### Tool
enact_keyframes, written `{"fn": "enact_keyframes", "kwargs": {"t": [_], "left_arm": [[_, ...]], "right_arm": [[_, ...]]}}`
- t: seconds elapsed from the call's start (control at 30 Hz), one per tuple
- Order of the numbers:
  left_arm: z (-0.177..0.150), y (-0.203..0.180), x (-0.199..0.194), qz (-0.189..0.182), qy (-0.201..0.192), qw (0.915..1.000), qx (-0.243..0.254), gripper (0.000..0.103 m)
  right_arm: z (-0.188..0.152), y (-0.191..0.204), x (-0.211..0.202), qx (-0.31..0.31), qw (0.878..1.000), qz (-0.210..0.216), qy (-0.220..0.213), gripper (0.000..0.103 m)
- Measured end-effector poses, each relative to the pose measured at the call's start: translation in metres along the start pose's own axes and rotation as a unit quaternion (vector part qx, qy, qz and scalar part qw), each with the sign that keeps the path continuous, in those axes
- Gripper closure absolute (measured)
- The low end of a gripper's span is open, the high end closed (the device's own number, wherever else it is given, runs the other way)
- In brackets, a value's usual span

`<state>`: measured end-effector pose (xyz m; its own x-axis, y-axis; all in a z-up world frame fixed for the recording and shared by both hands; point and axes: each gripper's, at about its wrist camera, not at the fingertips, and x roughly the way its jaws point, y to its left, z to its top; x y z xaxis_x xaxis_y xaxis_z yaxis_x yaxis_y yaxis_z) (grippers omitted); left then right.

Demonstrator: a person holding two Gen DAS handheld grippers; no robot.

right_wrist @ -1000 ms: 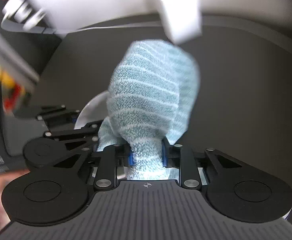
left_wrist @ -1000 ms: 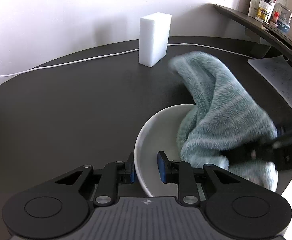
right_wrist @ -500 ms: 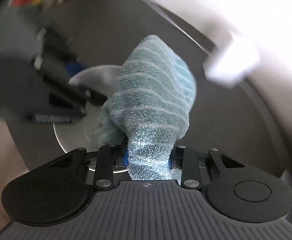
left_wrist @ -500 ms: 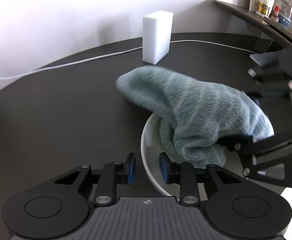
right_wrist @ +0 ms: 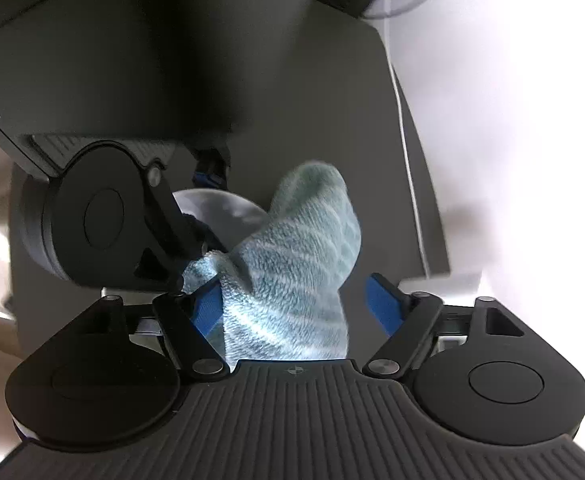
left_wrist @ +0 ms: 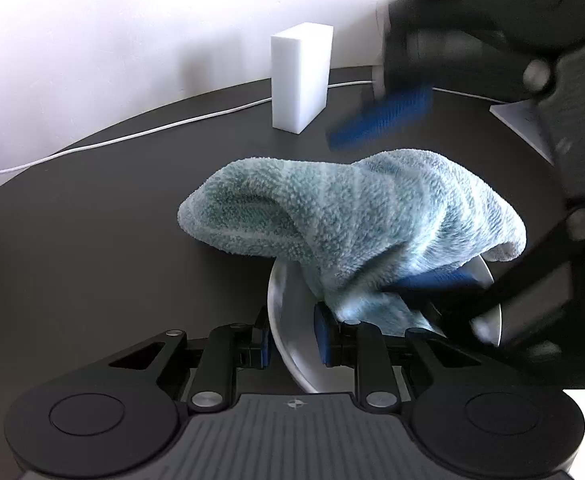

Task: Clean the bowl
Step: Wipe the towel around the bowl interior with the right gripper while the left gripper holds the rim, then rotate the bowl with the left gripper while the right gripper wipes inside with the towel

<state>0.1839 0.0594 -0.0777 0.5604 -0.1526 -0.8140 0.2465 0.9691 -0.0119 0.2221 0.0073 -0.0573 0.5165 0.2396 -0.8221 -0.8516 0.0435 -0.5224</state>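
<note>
Left hand-held gripper [left_wrist: 291, 338] clamped on bowl [left_wrist: 288, 344] rim. Right hand-held gripper [right_wrist: 296, 306] jaws opening, towel [left_wrist: 356, 216] between them, draped over bowl on surface [left_wrist: 92, 240].

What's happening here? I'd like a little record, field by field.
Setting: dark table with a white wall behind
Bowl: white bowl, near the camera, partly under the towel
Towel: pale blue striped towel, bunched and reaching into the bowl
Left gripper: fingers closed on the bowl's rim
Right gripper: fingers opening, with the towel between them; only one finger touches it
Other things: white block standing upright behind the bowl; white cable along the table's back edge
</note>
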Motion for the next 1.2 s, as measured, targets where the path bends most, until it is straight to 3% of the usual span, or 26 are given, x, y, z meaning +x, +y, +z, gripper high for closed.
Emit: {"fn": "enact_keyframes", "kwargs": {"t": [0.1,0.13,0.2,0.23,0.3,0.37,0.4,0.47,0.5,0.53,0.57,0.67,0.73,0.8,0.87,0.9,1.0,1.17,1.2], "left_arm": [[-0.001,0.001,-0.001,0.000,-0.003,1.0000,-0.009,0.080],[-0.002,0.002,-0.001,-0.001,-0.005,0.9999,-0.015,0.080],[-0.003,0.003,-0.001,-0.002,-0.008,0.9997,-0.022,0.080],[-0.003,0.003,-0.002,-0.001,-0.009,0.9997,-0.024,0.080],[-0.004,0.003,-0.002,0.001,-0.010,0.9996,-0.027,0.080],[-0.003,0.003,-0.003,-0.001,-0.010,0.9995,-0.030,0.079],[-0.003,0.004,-0.003,-0.002,-0.010,0.9994,-0.032,0.078],[-0.004,0.002,-0.006,0.000,-0.010,0.9995,-0.031,0.077],[-0.004,0.001,-0.007,0.001,-0.010,0.9995,-0.030,0.077],[-0.004,0.001,-0.007,0.003,-0.010,0.9995,-0.030,0.077],[-0.004,0.000,-0.007,0.005,-0.011,0.9995,-0.030,0.077],[-0.004,0.000,-0.009,0.020,-0.002,0.9995,-0.026,0.077],[-0.003,0.003,-0.010,0.021,0.004,0.9994,-0.027,0.074],[-0.003,0.008,-0.011,0.022,0.003,0.9993,-0.029,0.074],[-0.003,0.011,-0.011,0.024,0.005,0.9993,-0.027,0.073],[-0.003,0.013,-0.011,0.024,0.006,0.9994,-0.025,0.073],[-0.001,0.015,-0.009,0.020,0.009,0.9996,-0.016,0.069],[0.000,0.015,-0.007,0.017,0.006,0.9997,-0.018,0.069],[0.000,0.015,-0.007,0.017,0.005,0.9996,-0.020,0.077]], "right_arm": [[-0.013,-0.010,0.009,0.095,0.995,0.017,0.026,0.070],[-0.023,-0.015,0.008,0.153,0.988,0.025,0.026,0.071],[-0.040,-0.024,0.005,0.262,0.964,0.039,0.021,0.071],[-0.052,-0.027,0.003,0.329,0.942,0.054,0.017,0.071],[-0.079,-0.032,-0.002,0.474,0.876,0.091,0.005,0.071],[-0.104,-0.025,-0.006,0.578,0.807,0.124,-0.011,0.071],[-0.110,-0.020,-0.007,0.609,0.782,0.137,-0.016,0.070],[-0.131,-0.001,-0.007,0.693,0.696,0.186,-0.034,0.066],[-0.135,0.007,-0.009,0.717,0.666,0.202,-0.040,0.065],[-0.138,0.012,-0.012,0.732,0.647,0.208,-0.044,0.061],[-0.133,0.014,-0.014,0.722,0.661,0.203,-0.043,0.057],[-0.108,0.016,-0.014,0.652,0.738,0.170,-0.034,0.060],[-0.085,0.016,-0.019,0.564,0.816,0.123,-0.028,0.063],[-0.069,0.018,-0.019,0.459,0.885,0.075,-0.025,0.072],[-0.053,0.020,-0.018,0.345,0.938,0.028,-0.021,0.073],[-0.046,0.022,-0.017,0.286,0.958,0.004,-0.020,0.073],[-0.042,0.015,0.003,0.138,0.990,-0.012,-0.032,0.073],[-0.039,0.008,0.012,0.014,0.999,0.002,-0.037,0.072],[-0.038,0.007,0.013,-0.001,0.999,0.003,-0.037,0.072]]}}
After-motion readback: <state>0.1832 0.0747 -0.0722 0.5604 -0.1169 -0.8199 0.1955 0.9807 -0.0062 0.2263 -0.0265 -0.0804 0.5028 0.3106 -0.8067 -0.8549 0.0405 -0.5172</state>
